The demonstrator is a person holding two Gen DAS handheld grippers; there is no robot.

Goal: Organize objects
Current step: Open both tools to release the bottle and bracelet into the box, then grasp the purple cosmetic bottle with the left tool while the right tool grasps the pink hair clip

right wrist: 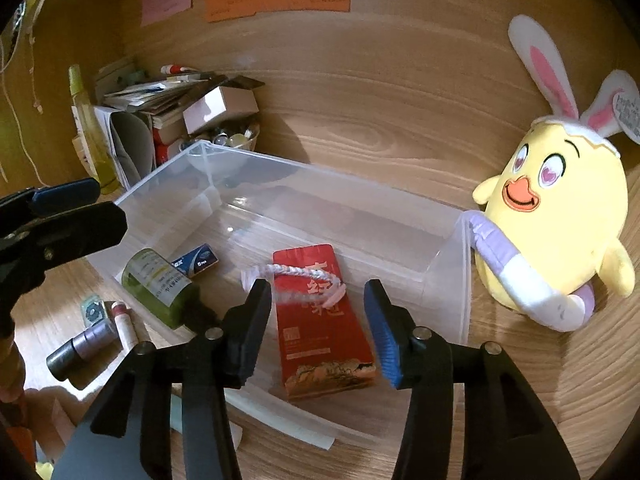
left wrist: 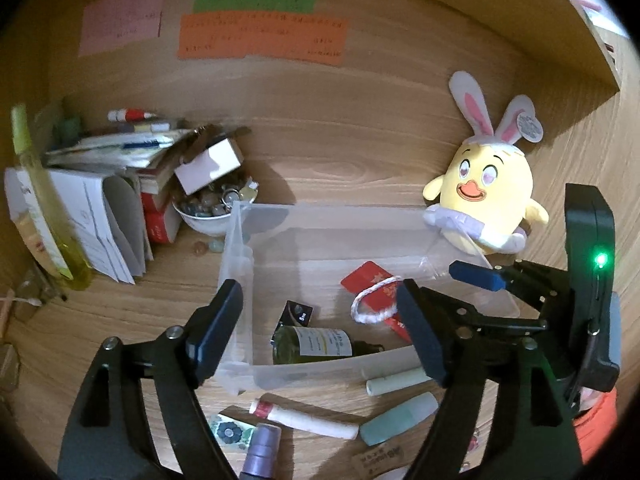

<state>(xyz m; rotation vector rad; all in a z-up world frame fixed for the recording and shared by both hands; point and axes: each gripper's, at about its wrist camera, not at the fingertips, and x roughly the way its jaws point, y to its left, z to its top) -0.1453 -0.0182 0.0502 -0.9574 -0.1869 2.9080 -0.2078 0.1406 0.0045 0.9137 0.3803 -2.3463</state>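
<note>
Two sets of jaws apart, empty, above clear plastic bin (right wrist: 460, 264); red paper bag (right wrist: 320, 320) at six o'clock, apparently just dropped inside for sorting.

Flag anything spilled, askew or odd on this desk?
A few loose stones lie on the desk beside the white bowl, which looks overfull, with a small open box tilted on top. The green bottle lies on its side in the clear bin.

Warm dim light, fisheye-bent edges, dark vignetted corners
</note>
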